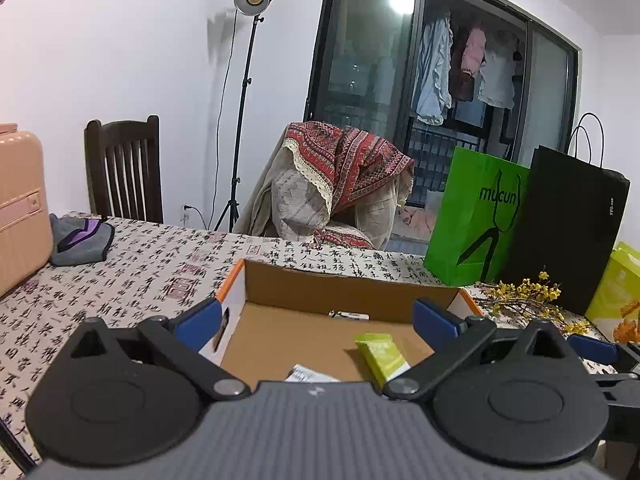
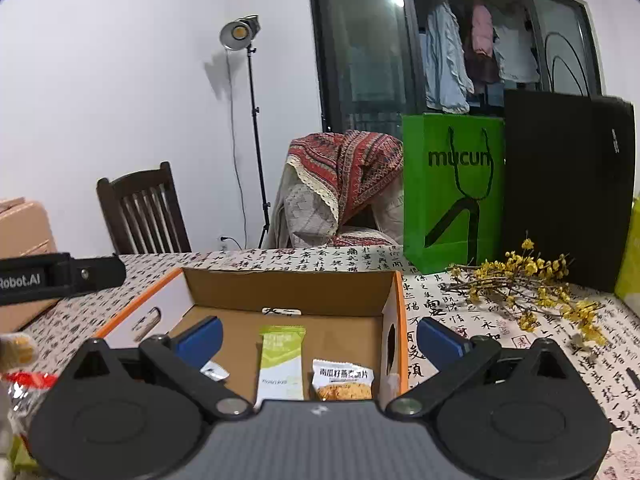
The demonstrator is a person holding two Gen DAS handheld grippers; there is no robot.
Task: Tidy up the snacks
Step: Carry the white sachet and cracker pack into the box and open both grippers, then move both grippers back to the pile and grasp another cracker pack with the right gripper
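Both the left gripper (image 1: 316, 318) and right gripper (image 2: 318, 338) hang spread wide and empty over the cardboard box (image 2: 288, 286), where the green-and-white packet (image 2: 280, 364) and orange snack packet (image 2: 343, 380) lie. More snacks (image 2: 18, 364) wait at nine o'clock in the right view; swinging there could clip the box wall or the other gripper.

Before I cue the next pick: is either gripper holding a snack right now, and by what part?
Nothing is held. The left gripper and right gripper are both wide open above the cardboard box, with the snack packets lying loose inside.
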